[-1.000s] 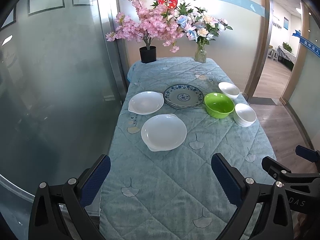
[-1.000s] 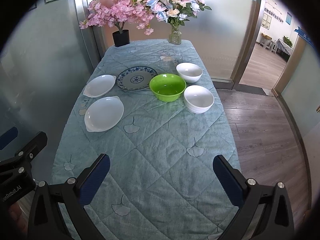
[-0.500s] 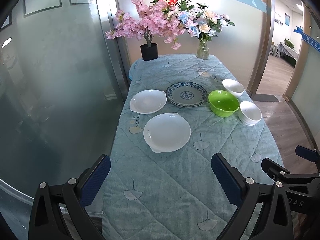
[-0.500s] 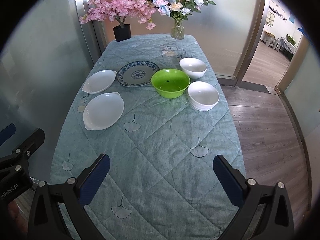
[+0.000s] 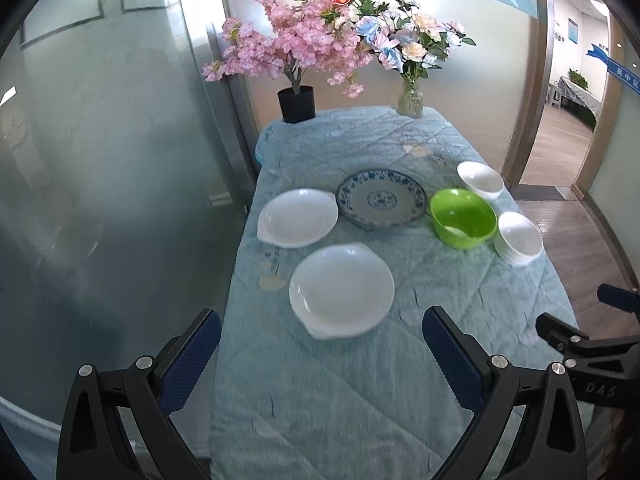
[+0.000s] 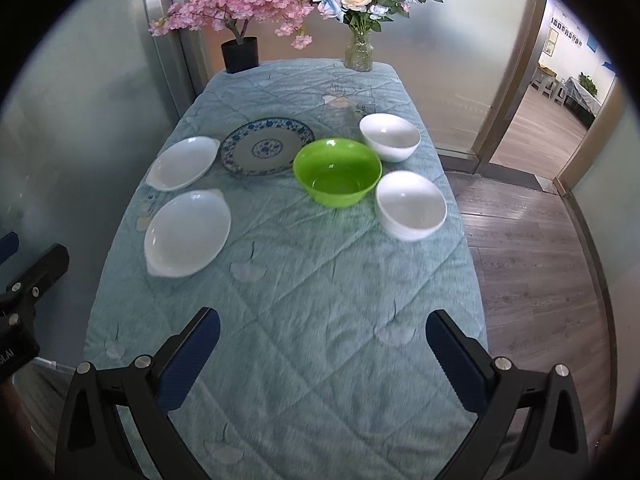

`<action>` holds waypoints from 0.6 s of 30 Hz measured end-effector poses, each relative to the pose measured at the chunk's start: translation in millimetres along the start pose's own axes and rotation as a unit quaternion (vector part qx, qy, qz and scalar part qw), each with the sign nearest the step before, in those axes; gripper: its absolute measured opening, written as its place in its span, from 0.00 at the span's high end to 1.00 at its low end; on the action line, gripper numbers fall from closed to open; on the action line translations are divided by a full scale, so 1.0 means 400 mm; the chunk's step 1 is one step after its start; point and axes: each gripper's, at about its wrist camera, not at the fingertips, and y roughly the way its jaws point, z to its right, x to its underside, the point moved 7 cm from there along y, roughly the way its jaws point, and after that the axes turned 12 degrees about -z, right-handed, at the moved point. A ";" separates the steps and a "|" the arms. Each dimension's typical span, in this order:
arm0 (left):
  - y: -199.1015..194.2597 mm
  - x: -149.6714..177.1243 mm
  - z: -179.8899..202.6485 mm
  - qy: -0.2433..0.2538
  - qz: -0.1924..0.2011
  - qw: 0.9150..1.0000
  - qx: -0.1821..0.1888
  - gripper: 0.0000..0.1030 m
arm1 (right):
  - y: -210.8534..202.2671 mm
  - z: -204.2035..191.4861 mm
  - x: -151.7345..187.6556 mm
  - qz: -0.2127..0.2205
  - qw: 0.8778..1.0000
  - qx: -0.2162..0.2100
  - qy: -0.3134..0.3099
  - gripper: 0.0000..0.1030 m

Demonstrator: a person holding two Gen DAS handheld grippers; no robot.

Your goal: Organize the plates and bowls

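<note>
On the table with a teal quilted cloth (image 5: 360,400) lie two white eared plates, a near one (image 5: 342,290) (image 6: 188,233) and a far one (image 5: 298,218) (image 6: 182,163), and a blue patterned plate (image 5: 380,199) (image 6: 267,146). To the right stand a green bowl (image 5: 463,217) (image 6: 337,171), a white bowl behind it (image 5: 480,175) (image 6: 390,136) and a stack of white bowls (image 5: 518,238) (image 6: 411,205). My left gripper (image 5: 322,354) is open and empty above the near cloth, short of the near plate. My right gripper (image 6: 322,354) is open and empty too.
A black pot of pink blossoms (image 5: 297,104) (image 6: 240,54) and a glass vase of flowers (image 5: 410,102) (image 6: 359,54) stand at the far edge. A frosted glass wall (image 5: 100,160) runs along the left. A wood floor (image 6: 532,248) and doorway lie right.
Both grippers have moved forward toward the dishes, which now look larger and nearer. Both stay open and empty. No dish has moved.
</note>
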 end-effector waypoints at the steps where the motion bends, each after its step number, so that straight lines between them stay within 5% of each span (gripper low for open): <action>1: 0.012 -0.027 0.000 0.004 0.001 1.000 0.005 0.01 | 0.003 0.005 -0.022 0.002 1.000 -0.002 -0.006 0.01; 6: 0.074 -0.175 -0.018 -0.019 -0.017 0.997 0.079 0.01 | -0.027 0.038 -0.178 0.041 0.997 -0.037 -0.050 0.01; 11: 0.201 -0.360 -0.031 -0.069 -0.093 0.976 0.183 0.02 | -0.081 0.086 -0.439 0.090 0.989 -0.067 -0.093 0.01; 14: 0.276 -0.452 -0.016 -0.080 -0.113 0.967 0.214 0.03 | -0.095 0.065 -0.584 0.103 0.979 -0.079 -0.154 0.01; 18: 0.422 -0.551 0.018 -0.098 -0.160 0.948 0.255 0.09 | -0.037 0.016 -0.731 0.076 0.970 -0.101 -0.207 0.01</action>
